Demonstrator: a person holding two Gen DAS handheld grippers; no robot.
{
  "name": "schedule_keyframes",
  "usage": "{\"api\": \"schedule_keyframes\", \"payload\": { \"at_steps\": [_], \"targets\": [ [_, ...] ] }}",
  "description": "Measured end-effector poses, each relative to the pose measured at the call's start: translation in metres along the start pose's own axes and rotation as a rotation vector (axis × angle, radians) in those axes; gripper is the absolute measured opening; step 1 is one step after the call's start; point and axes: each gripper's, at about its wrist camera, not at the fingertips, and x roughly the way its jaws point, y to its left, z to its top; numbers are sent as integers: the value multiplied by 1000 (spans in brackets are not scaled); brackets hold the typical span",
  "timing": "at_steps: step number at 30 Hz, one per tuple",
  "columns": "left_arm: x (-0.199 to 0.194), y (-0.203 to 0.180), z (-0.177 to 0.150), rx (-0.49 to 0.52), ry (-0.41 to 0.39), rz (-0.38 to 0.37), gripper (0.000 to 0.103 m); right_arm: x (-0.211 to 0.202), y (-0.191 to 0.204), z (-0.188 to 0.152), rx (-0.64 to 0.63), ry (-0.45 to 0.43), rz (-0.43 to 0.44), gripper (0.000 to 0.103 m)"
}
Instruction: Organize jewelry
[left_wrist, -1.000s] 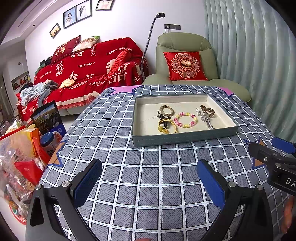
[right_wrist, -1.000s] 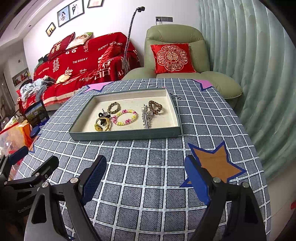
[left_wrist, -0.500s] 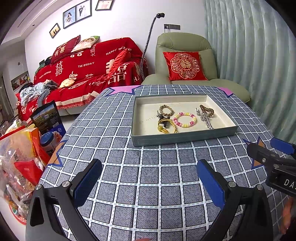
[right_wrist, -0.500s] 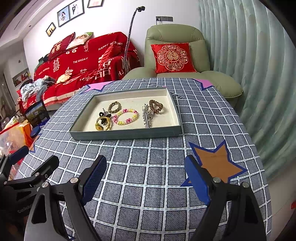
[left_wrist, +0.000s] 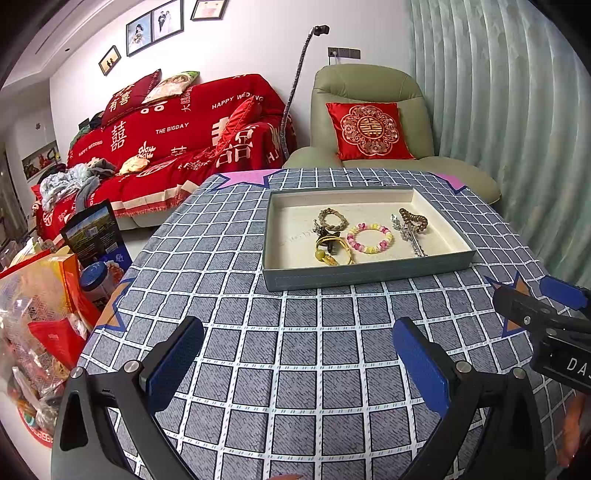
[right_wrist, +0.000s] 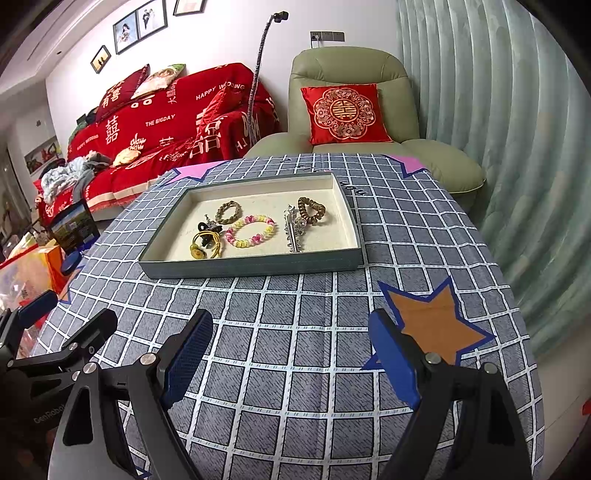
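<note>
Here – tray (right_wrist: 255, 264) mid-table | both tools wide apart – bare cloth (right_wrist: 295, 332) between

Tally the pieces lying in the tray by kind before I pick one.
Beaded bracelets: 3 (olive-brown, pink-and-yellow, dark brown)
Gold bangle: 1
Black claw clip: 1
Silver hair clip: 1
Total: 6, all in the tray.

Left claw (left_wrist: 297, 354): matte black plastic frame of angular struts, two flat blue textured pads (left_wrist: 175, 363), silver round screws at the pivots. Right claw (right_wrist: 291, 360): matching black frame, blue pads (right_wrist: 393, 365), silver screws; white lettering, partly cut off, on its body.
</note>
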Motion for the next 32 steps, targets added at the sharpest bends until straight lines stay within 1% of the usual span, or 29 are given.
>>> {"api": "schedule_keyframes", "payload": {
  "at_steps": [23, 32],
  "targets": [
    [1, 1, -1, -7, 10, 1, 103, -3, 5, -4, 0, 3, 2, 88],
    [2, 2, -1, -13, 5, -13, 103, -2, 9, -9, 1, 9, 5, 88]
  ]
}}
